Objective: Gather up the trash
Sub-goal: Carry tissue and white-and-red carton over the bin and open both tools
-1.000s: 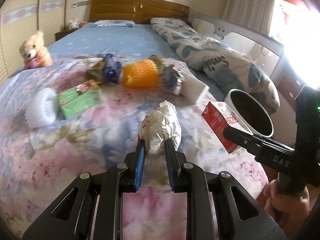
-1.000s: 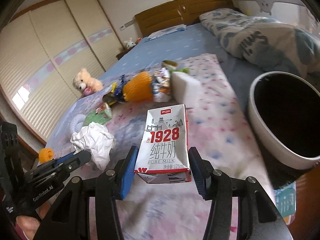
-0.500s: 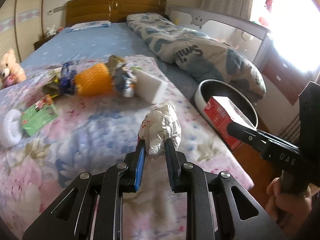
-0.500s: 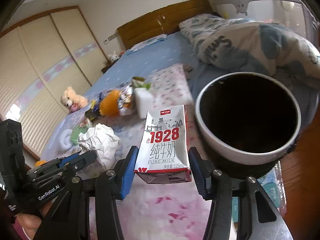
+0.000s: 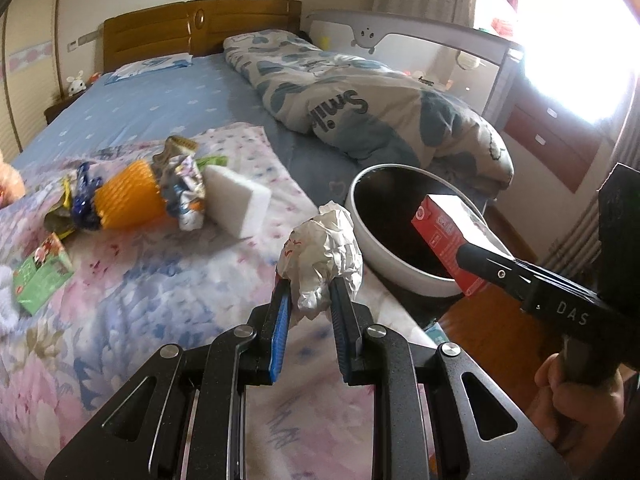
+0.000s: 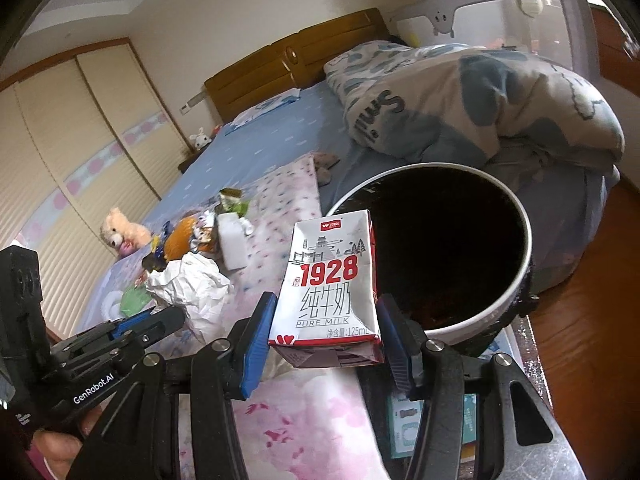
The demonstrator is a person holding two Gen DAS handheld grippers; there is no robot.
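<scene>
My left gripper [image 5: 308, 300] is shut on a crumpled white paper ball [image 5: 322, 250] and holds it above the bed's right edge, just left of the white trash bin [image 5: 400, 272]. The paper ball also shows in the right wrist view [image 6: 188, 292]. My right gripper [image 6: 324, 320] is shut on a white and red 1928 milk carton [image 6: 330, 280], held at the near left rim of the bin [image 6: 516, 284]. The carton [image 5: 444, 236] hangs over the bin's black opening in the left wrist view.
More trash lies on the floral sheet [image 5: 132, 280]: an orange foam net [image 5: 128, 196], crumpled wrappers [image 5: 184, 184], a white sponge block [image 5: 236, 200], a green packet [image 5: 40, 276]. A rolled duvet [image 5: 360, 108] lies on the bed behind the bin. Wooden floor [image 6: 592, 320] is to the right.
Both grippers have moved right toward the bin with their loads. The bin is now larger and closer, and the carton is over its rim.
</scene>
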